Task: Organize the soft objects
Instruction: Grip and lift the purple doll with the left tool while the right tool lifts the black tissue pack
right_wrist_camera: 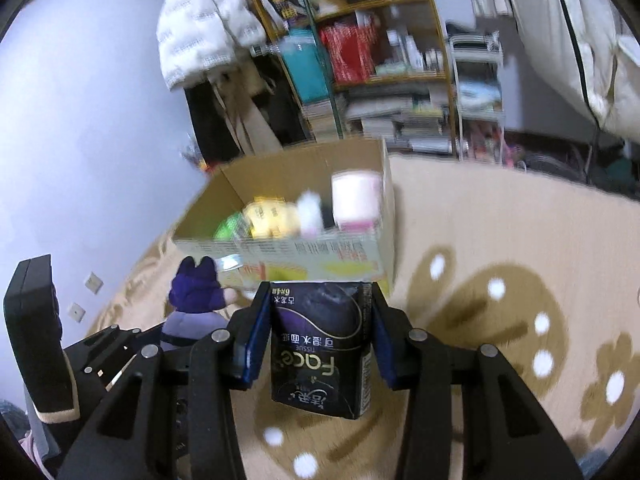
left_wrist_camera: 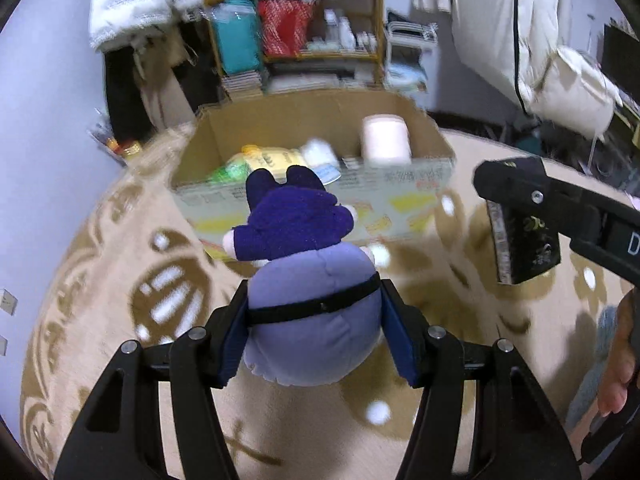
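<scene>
Purple plush toy [left_wrist_camera: 308,312] | soft, light; left gripper [left_wrist_camera: 316,332] jaws clamped on its body, above rug before cardboard box [left_wrist_camera: 400,184] | tissue pack [right_wrist_camera: 320,348] | squashy, slick wrapper; right gripper [right_wrist_camera: 318,336] jaws clamped on its sides

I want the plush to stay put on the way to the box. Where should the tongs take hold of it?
Around the round lilac belly of the purple plush toy, pads on its left and right flanks, coming from its feet end. That is its widest, squashiest part; the left tongs hold it there.
</scene>
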The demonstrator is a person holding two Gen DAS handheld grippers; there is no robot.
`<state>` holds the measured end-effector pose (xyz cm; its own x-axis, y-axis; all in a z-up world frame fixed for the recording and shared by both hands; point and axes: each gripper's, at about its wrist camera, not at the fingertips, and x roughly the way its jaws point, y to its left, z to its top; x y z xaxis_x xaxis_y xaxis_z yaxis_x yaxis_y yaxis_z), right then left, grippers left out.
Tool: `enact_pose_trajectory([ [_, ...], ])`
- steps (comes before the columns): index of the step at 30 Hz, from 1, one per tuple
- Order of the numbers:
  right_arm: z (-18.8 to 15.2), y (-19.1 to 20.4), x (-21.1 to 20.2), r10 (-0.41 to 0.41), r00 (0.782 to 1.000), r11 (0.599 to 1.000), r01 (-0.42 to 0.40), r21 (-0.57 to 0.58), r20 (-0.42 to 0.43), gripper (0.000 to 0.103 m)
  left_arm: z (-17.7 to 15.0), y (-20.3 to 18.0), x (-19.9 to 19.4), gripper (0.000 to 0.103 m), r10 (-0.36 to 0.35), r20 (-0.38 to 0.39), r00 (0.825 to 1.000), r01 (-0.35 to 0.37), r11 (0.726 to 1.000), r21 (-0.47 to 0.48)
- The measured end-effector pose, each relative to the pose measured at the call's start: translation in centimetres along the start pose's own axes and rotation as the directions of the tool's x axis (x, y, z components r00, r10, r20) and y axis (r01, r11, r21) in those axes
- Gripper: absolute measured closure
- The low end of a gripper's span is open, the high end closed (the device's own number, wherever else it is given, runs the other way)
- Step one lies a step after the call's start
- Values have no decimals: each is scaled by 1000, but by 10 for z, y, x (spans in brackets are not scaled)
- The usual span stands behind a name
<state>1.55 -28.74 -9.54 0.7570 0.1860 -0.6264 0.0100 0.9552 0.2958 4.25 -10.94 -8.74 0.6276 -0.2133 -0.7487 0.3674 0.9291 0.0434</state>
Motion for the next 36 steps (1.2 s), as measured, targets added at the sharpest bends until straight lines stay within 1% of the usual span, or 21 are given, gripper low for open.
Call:
enact_pose_trajectory([
  [2, 8, 4, -4, 6, 999, 1000, -5, -14, 41, 55, 9, 6, -11, 43, 28, 72, 997, -28, 1000, 0],
  [5, 18, 9, -7, 9, 996, 999, -6, -34, 86, 55, 20, 16, -23, 43, 43, 143, 989, -39, 999, -26],
  [9, 32, 11, -3, 4, 992, 998, 4, -67, 125, 55, 39, 26, -32, 43, 43, 200, 979, -37, 999, -35],
  [10, 36, 11, -4, 1, 991, 997, 9, -80, 130, 55, 46, 29, -33, 43, 52, 219, 974, -47, 999, -27],
  [15, 56, 12, 1, -3, 989, 991, 24, -134, 148, 55, 72, 31, -31, 43, 82, 264, 961, -84, 996, -5],
  [17, 63, 13, 7, -5, 990, 990, 26, -142, 143, 55, 78, 33, -27, 43, 86, 264, 961, -88, 996, -6],
  [20, 71, 14, 16, -1, 990, 988, 23, -151, 138, 55, 85, 39, -18, 43, 84, 248, 965, -84, 996, -12],
  [23, 77, 12, 29, 14, 993, 989, 4, -146, 121, 55, 88, 44, -7, 43, 94, 237, 967, -95, 995, -10],
  [27, 79, 10, 42, 25, 994, 990, -10, -142, 107, 55, 89, 49, 8, 43, 88, 208, 974, -87, 996, -15],
  [30, 80, 5, 53, 28, 995, 991, -15, -135, 101, 55, 89, 48, 16, 43, 95, 194, 976, -95, 995, -9],
  [32, 80, 1, 62, 11, 997, 991, 0, -137, 81, 55, 88, 47, 22, 43, 103, 187, 977, -104, 995, -5],
  [36, 78, -10, 78, 15, 999, 994, -9, -112, 49, 55, 86, 48, 33, 43, 92, 164, 982, -91, 996, -10],
])
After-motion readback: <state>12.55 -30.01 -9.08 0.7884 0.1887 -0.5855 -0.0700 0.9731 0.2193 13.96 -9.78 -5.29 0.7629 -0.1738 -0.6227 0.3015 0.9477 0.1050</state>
